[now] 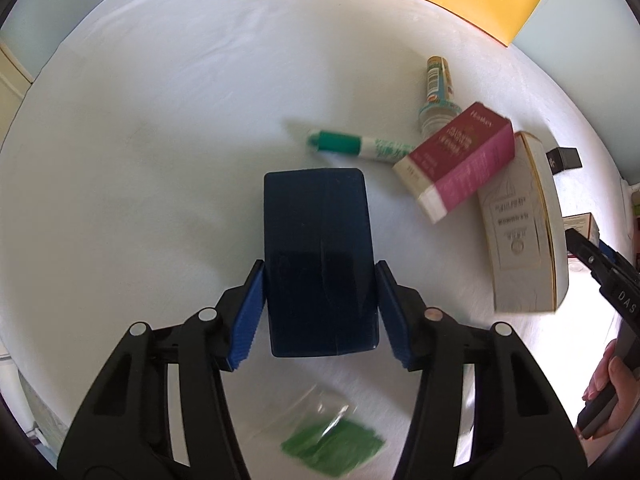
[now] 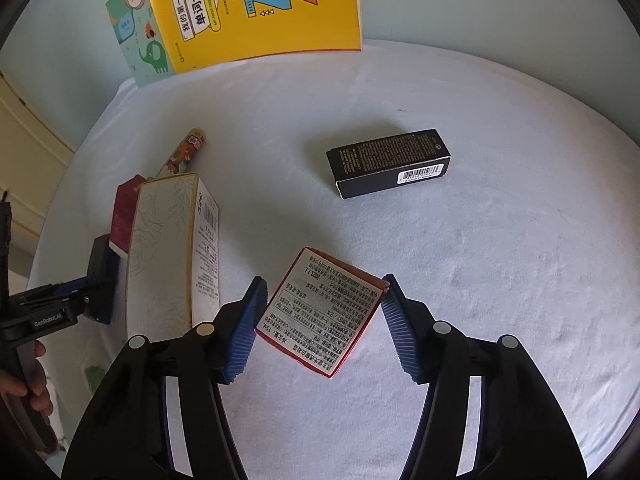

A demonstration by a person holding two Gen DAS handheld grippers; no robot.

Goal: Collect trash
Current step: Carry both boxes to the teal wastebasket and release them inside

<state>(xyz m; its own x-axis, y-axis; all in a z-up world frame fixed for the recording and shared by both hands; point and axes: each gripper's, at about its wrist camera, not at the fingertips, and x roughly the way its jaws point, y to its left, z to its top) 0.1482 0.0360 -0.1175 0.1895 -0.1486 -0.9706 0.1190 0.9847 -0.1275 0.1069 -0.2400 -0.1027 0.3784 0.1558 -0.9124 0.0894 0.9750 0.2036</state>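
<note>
In the left wrist view my left gripper [image 1: 320, 268] is shut on a dark blue box [image 1: 316, 240], with a blue pad pressed against each long side. In the right wrist view my right gripper [image 2: 324, 280] grips a red-edged white box with printed text [image 2: 320, 312], which sits askew between the pads: one pad meets its left edge, the other its right corner. Both boxes are over the white cloth [image 2: 480, 240]. The left gripper with its dark box [image 2: 100, 276] also shows at the left edge of the right wrist view.
A green marker [image 1: 352, 146], a small bottle [image 1: 438, 88], a magenta box [image 1: 460, 164] and a tall white box [image 1: 520, 232] lie close together. A black box [image 2: 388, 162] lies alone. A green-and-clear wrapper [image 1: 332, 444] lies near me. Yellow book [image 2: 256, 12] and green book [image 2: 136, 40] lean at the back.
</note>
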